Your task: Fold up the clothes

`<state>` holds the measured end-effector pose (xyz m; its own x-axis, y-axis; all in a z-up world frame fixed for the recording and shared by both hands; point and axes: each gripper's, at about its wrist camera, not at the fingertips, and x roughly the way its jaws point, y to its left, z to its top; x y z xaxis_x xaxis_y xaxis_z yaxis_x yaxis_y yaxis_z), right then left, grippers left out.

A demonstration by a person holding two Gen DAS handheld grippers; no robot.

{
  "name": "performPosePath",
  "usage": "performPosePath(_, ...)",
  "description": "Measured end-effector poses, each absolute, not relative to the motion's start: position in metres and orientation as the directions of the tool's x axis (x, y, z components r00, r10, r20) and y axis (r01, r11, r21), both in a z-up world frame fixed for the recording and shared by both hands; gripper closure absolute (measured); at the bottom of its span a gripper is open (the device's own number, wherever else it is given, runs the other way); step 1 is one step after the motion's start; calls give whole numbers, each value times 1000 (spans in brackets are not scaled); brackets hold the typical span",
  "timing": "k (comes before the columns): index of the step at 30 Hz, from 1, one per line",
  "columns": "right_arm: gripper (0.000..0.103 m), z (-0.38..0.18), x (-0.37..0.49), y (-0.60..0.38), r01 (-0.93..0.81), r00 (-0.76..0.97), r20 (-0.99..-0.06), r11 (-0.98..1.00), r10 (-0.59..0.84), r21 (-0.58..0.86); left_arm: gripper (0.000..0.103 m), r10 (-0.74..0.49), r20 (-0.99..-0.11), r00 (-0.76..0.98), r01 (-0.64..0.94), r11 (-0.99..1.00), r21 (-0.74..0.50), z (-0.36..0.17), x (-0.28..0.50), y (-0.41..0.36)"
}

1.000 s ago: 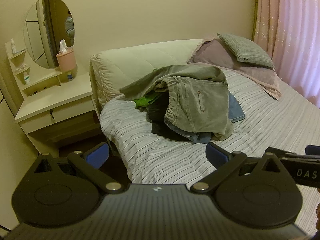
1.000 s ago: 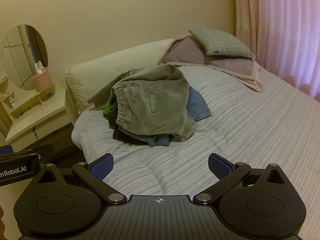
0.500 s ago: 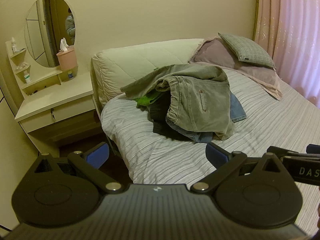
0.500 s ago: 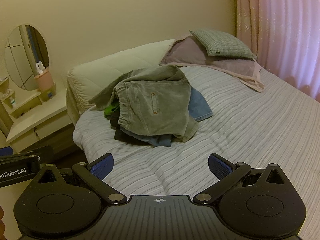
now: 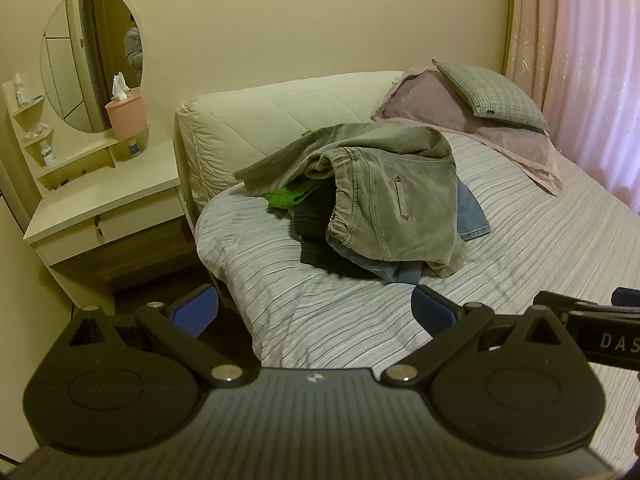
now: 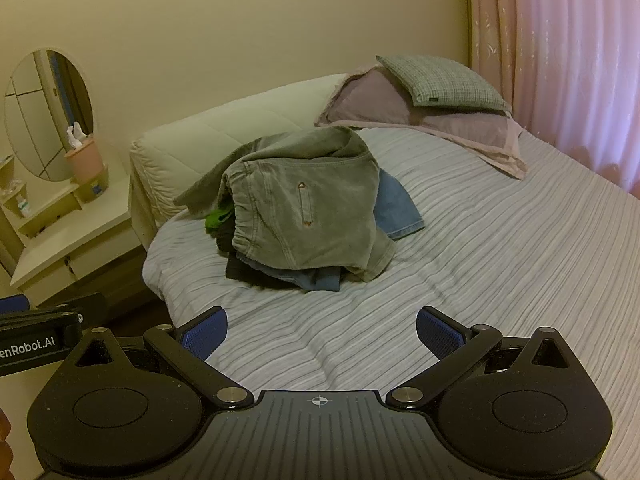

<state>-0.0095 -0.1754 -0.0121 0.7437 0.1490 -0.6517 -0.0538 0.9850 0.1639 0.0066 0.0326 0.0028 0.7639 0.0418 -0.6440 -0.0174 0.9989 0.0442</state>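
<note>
1. Not much has changed over the last second, honestly. In both wrist views the pile of clothes (image 5: 372, 208) sits a touch lower and a bit bigger in frame than a second ago, so both grippers are creeping in toward the bed (image 5: 540, 248). That's the only difference I can spot.

2. Left gripper (image 5: 314, 308): jaws spread wide, nothing between them, blue pads hanging at the bottom of the frame over the near edge of the striped bedspread. Right gripper (image 6: 322, 330): same deal, wide apart and empty, low centre of its view.

3. The pile sits mid-frame in both views, near the padded headboard (image 5: 288, 120). On top is a pair of grey-green jeans (image 6: 308, 208) draped over everything. Underneath I can see something bright green (image 5: 286, 198) poking out on the left, a dark garment (image 5: 316, 236) below it, and blue denim (image 6: 400, 210) sticking out on the right.

4. Nothing in the pile looks touched or shifted, and both grippers are well apart from it.

5. So my read: folding hasn't begun, this is just the approach. The jeans look like the obvious first grab since they're on top, and the elastic waistband (image 5: 340, 224) faces the cameras.

6. The pillows (image 5: 480, 108) upper right and the vanity (image 5: 100, 208) on the left are just background.
</note>
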Motion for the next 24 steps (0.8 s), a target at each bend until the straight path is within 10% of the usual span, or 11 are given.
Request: performPosePath(24, 0, -18, 31, -183, -29, 717, -681, 982, 151, 187, 1, 37, -683, 729, 19, 997, 74, -5, 61, 26)
